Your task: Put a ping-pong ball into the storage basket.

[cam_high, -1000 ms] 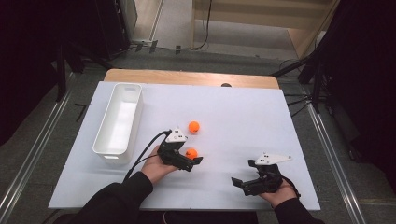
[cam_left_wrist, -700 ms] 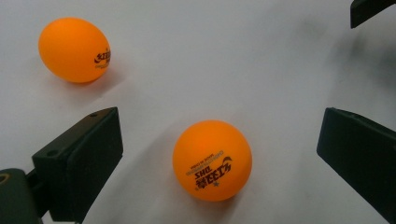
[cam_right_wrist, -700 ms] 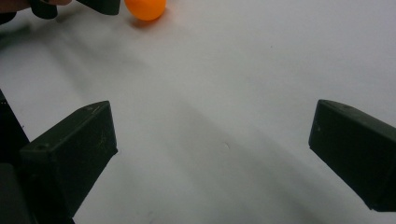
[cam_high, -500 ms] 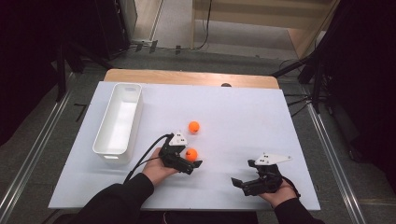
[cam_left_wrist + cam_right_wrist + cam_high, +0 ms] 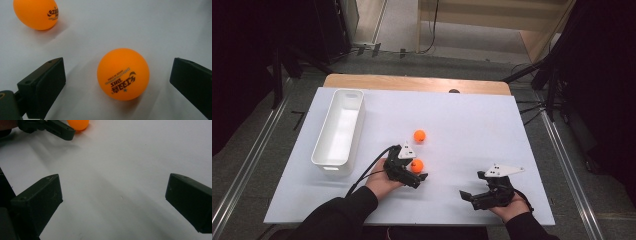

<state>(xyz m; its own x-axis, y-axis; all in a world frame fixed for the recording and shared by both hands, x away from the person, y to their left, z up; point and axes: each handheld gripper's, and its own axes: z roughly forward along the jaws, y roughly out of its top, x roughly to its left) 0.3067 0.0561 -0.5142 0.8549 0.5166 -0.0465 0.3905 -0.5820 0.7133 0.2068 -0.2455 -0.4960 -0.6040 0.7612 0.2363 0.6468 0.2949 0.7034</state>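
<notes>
Left gripper view: ball (image 5: pixel 123 74) between the tool's (image 5: pixel 117 82) jaws (untouched).

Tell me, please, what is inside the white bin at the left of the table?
The white bin looks empty: its pale floor shows bare in the high view. The strip of floor just behind its near wall is hidden. Both orange balls lie outside it on the table.

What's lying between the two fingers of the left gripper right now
An orange ball sits on the white table between the left gripper fingers, touching neither, as the left gripper view shows.
</notes>
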